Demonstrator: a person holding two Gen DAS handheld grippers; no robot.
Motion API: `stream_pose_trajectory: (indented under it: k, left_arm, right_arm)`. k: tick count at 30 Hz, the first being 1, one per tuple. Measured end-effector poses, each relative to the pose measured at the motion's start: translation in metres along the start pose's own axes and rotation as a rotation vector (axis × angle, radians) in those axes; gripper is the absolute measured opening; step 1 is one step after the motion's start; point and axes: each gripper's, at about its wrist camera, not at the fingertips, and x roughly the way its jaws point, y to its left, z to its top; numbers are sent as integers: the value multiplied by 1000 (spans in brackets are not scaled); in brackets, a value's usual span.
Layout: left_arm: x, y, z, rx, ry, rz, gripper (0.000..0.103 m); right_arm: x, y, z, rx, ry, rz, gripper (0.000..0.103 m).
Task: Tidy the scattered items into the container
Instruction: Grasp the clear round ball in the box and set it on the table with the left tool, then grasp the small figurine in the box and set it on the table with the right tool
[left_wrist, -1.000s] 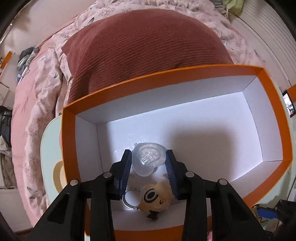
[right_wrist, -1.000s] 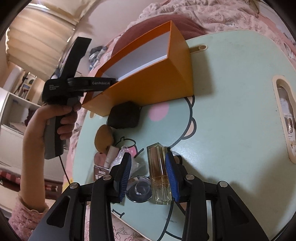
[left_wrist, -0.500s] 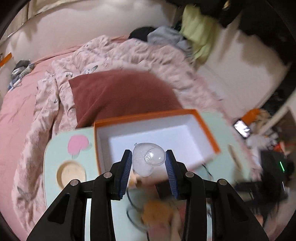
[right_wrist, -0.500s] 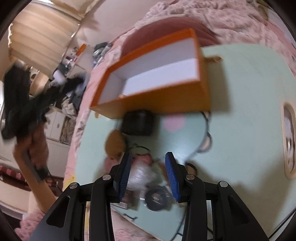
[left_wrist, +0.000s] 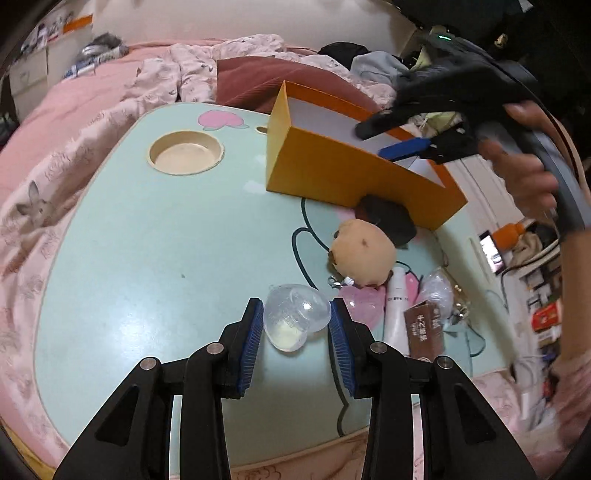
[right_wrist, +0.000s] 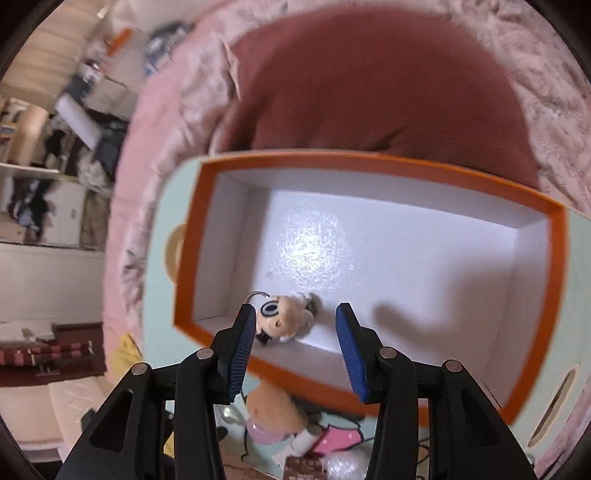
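Note:
My left gripper (left_wrist: 295, 301) is shut on a clear heart-shaped case (left_wrist: 295, 317) and holds it just above the mint table (left_wrist: 147, 240). The orange box (left_wrist: 351, 177) with white inside stands at the back right. A hand holds my right gripper (left_wrist: 371, 140) over that box. In the right wrist view the right gripper (right_wrist: 295, 308) hangs above the box (right_wrist: 369, 160); its jaws are opening with nothing between the pads. A small plush keychain (right_wrist: 280, 319) lies on the box floor near the front left corner.
Beside the box lie a tan plush (left_wrist: 364, 253), a black item (left_wrist: 388, 218), a white tube (left_wrist: 397, 306), a brown carton (left_wrist: 424, 328), a clear bag (left_wrist: 437, 291) and a pink piece (left_wrist: 360, 304). A round cup recess (left_wrist: 186, 151) sits far left. A red pillow (right_wrist: 369, 92) lies behind.
The left gripper swung from inside the box to over the table, case still gripped. The right gripper left the bottle and clutter, moved above the box, and its jaws widened.

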Motion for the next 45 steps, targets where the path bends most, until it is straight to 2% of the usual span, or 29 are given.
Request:
stream_pose_trajectory:
  k: [2, 6, 8, 10, 11, 12, 16, 19, 25, 27, 32, 35, 37, 40, 45]
  left_arm:
    - [0, -1, 3, 9, -13, 7, 39]
    - [13, -3, 8, 13, 18, 34, 41]
    - [16, -6, 7, 16, 32, 39, 47]
    - [17, -7, 5, 18, 23, 36, 48]
    - [17, -6, 4, 11, 25, 31, 48]
    - [18, -4, 5, 1, 28, 22, 48]
    - [16, 3, 10, -29, 23, 13, 48]
    - [11, 10, 14, -54, 8, 6, 48]
    - [-3, 16, 21, -71, -20, 14, 50]
    - [-3, 16, 24, -71, -21, 19, 55]
    - [-4, 14, 36, -52, -20, 19, 55]
    - [-6, 10, 49, -28, -32, 17, 55]
    - [-8, 11, 62, -26, -43, -3, 55]
    - [-7, 18, 79, -62, -56, -12, 55]
    - [-1, 21, 103, -83, -69, -16, 55]
  right_arm:
    - [16, 6, 6, -7, 54, -28, 44]
    - [40, 16, 17, -22, 164, -41, 56]
    - [43, 21, 19, -41, 185, -51, 58]
    - [44, 22, 19, -47, 192, -83, 53]
    - [43, 26, 18, -79, 177, -128, 40]
    - [43, 29, 16, -110, 157, -166, 33]
    - [38, 23, 14, -111, 109, -169, 33]
    - [30, 16, 13, -116, 35, -171, 32]
    - [-14, 0, 3, -116, -82, -104, 32]
    - [-37, -3, -9, -137, -142, -92, 32]
    - [-93, -9, -58, -179, -249, -39, 32]
    - [-108, -7, -92, -191, -291, -1, 32]
    - [-100, -5, -110, -185, -297, 3, 32]
    - [-85, -29, -137, -142, -297, -5, 32]
    - [-51, -57, -154, -106, -335, -33, 32]
